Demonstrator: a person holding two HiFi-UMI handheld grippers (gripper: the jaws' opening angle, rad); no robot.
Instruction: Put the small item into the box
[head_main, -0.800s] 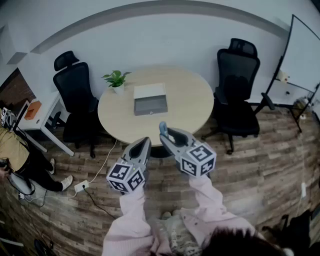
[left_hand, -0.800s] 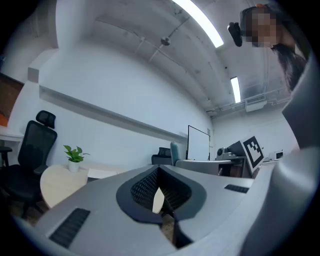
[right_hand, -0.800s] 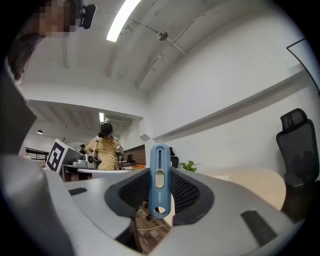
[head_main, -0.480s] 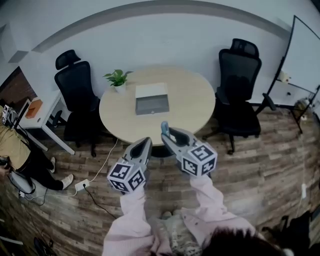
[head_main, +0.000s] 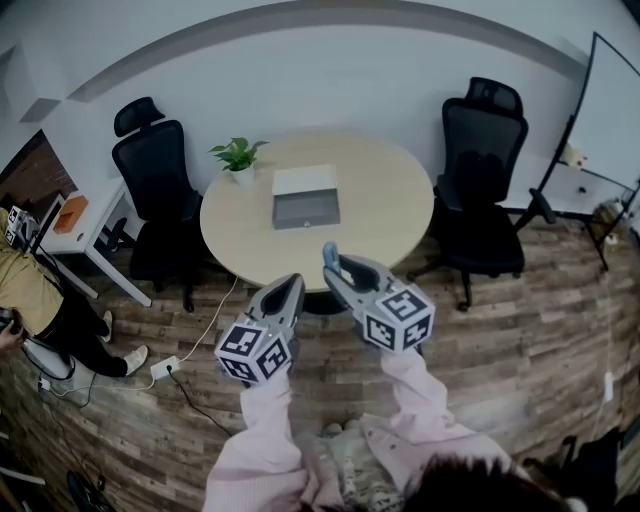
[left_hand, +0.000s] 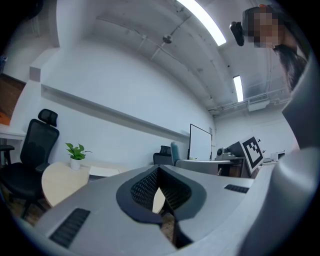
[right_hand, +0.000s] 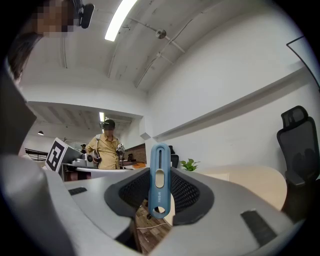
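- Sleeves (head_main: 262, 440): pale pink, long and loose, one on each arm.
- Left gripper (head_main: 290, 284) and right gripper (head_main: 335, 268): smooth grey moulded shells that taper toward the jaws.
- Marker cubes (head_main: 253, 352): one at the rear of each gripper, with white faces carrying black square patterns.
- Pads (left_hand: 142, 187): black and finely ribbed, lining the inner jaw faces.
- Grip inserts (left_hand: 70, 227): dark, ribbed rectangles set into the shell.
- Hair (head_main: 470, 490): dark.

The small item (right_hand: 160, 180), a slim blue tool with a slider slot, stands upright, pinched in the right gripper (right_hand: 161, 196). The box (head_main: 305, 197), grey and open with its white lid folded back, sits mid-table (head_main: 385, 200), at the item's 12 o'clock and well apart from it.
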